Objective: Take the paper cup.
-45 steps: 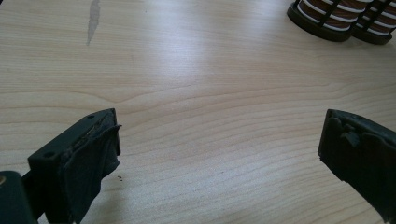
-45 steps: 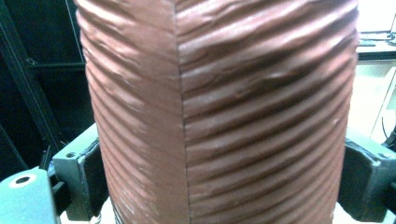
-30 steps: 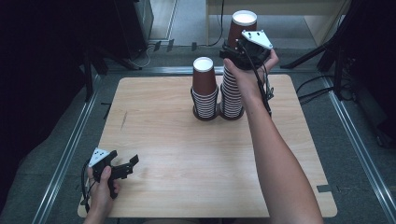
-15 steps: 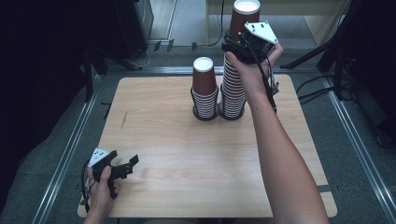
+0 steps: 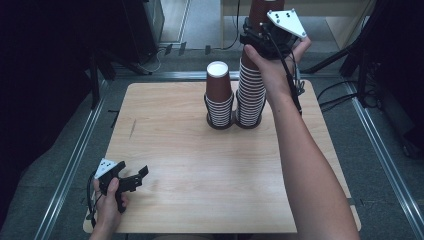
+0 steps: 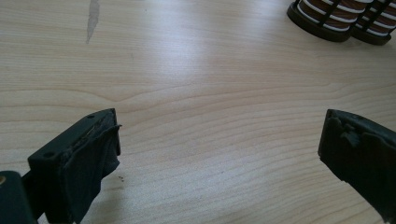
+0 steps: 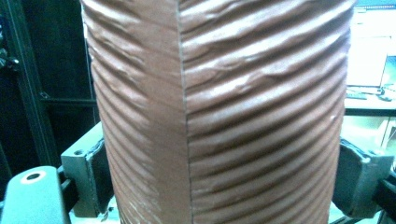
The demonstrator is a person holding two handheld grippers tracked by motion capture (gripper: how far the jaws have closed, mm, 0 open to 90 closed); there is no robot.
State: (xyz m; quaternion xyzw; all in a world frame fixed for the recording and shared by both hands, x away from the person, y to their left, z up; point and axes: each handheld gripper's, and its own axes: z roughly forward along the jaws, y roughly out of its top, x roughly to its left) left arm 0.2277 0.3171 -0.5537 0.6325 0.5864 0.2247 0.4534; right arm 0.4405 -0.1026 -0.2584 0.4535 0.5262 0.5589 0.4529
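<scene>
A: What lies nearest the person?

B: The left tool (image 5: 131, 179) rests low at the near left corner of the bench (image 5: 190, 200), gripped in the person's left hand (image 5: 111, 200). In the left gripper view its two black jaws stand wide apart with bare wood between them, holding nothing. A cable trails from it off the bench edge.

A: And along the wood beyond it?

B: A pale grey streak (image 6: 92, 18) marks the grain on the left part of the bench. Farther back, near the middle of the far half, two stacks of brown ribbed paper cups stand upright, just beside each other, each seated in a black wire holder. The shorter stack (image 5: 218, 97) is on the left, its top cup showing a white inside from above. The bases of both holders show at the top right of the left gripper view.

A: And the right arm?

B: The right forearm (image 5: 305, 170) reaches from the near right edge across to the far side. The right tool (image 5: 260, 37) is raised above the taller stack (image 5: 250, 95), the grey three-cornered plate (image 5: 286, 22) on its top. It is clamped on a brown cup (image 7: 219, 112): the right gripper view shows a grey pad pressed on each side of the ribbed wall, which looks slightly creased. That cup sits at the top of the taller stack; whether it has come free of the cups beneath cannot be told.
</scene>
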